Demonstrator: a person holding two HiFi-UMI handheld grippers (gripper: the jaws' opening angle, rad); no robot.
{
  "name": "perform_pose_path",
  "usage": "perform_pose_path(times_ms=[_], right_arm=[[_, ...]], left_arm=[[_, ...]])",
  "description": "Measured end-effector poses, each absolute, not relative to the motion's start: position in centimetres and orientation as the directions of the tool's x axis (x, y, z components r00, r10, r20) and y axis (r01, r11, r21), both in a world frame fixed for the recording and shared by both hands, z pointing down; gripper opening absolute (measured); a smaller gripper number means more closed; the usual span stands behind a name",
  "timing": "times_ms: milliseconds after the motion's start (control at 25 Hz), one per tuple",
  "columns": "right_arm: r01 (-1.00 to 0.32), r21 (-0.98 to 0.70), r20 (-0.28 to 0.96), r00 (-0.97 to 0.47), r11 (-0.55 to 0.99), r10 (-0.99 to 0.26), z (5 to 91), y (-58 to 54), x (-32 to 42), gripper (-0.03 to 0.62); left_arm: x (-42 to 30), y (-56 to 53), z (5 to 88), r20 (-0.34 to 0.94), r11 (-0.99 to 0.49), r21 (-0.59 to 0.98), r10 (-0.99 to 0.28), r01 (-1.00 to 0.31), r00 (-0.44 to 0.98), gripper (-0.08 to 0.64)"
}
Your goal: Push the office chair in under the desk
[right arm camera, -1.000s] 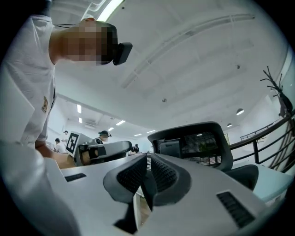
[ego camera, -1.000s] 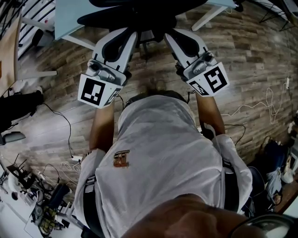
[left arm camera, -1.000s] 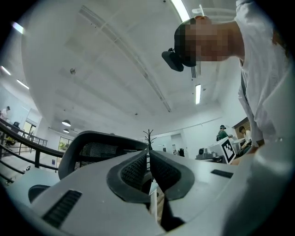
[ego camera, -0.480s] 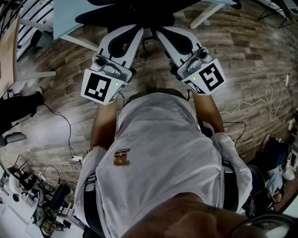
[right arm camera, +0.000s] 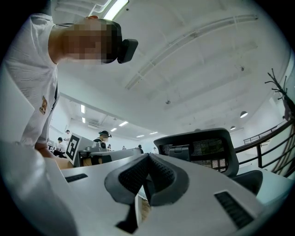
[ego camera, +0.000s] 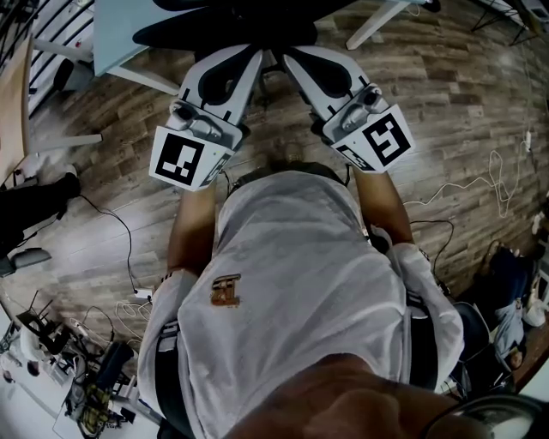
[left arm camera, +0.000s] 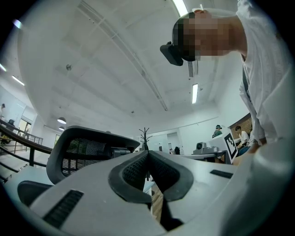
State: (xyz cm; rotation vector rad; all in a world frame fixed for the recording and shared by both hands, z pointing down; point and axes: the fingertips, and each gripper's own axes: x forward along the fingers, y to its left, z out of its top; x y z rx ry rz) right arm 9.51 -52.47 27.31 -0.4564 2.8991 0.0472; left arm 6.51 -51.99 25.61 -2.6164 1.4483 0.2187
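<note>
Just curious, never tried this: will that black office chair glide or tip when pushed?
Probably rolls easily: the office chair stands on hard wooden floor, though its wheels aren't visible. Its mesh backrest is tall, so a high push might tilt or swivel it.

The wood-plank floor (ego camera: 446,94) carries loose cables (ego camera: 126,233), the desk's white legs (ego camera: 371,26) and the office chair (ego camera: 232,34).

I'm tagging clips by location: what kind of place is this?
Probably an open-plan office: a mesh-backed office chair, a desk on a wood-look floor, and ceiling strip lights.
</note>
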Motion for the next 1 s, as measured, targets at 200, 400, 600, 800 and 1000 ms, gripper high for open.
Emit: perform_pose_path(times_ms=[200, 400, 600, 800, 1000], right_arm=[[-0.312, -0.003, -0.204, -0.930, 0.950, -0.306, 27.7, -52.7, 10.0, 0.034], [-0.311, -0.005, -0.202, -0.931, 0.951, -0.305, 27.9, -52.2, 9.7, 0.034], [-0.309, -0.007, -0.205, -0.931, 0.951, -0.303, 27.8, -52.3, 9.7, 0.034], [-0.306, -0.005, -0.207, -0.931, 0.952, -0.300, 27.3, -52.1, 9.1, 0.032], [-0.301, -0.006, -0.200, -0.934, 0.953, -0.296, 27.4, -52.5, 9.1, 0.033]], left_arm=[[7.1, -52.2, 26.0, -0.192, -0.531, -0.055, -0.826, -0.846, 0.530, 0.018], [6.9, -51.7, 26.1, -0.193, -0.531, -0.056, -0.825, -0.846, 0.531, 0.018], [6.7, -51.8, 26.2, -0.189, -0.531, -0.054, -0.826, -0.846, 0.531, 0.018], [6.1, -51.6, 25.8, -0.192, -0.531, -0.056, -0.826, -0.846, 0.531, 0.018], [6.0, -52.1, 25.9, -0.184, -0.531, -0.059, -0.826, -0.845, 0.532, 0.018]])
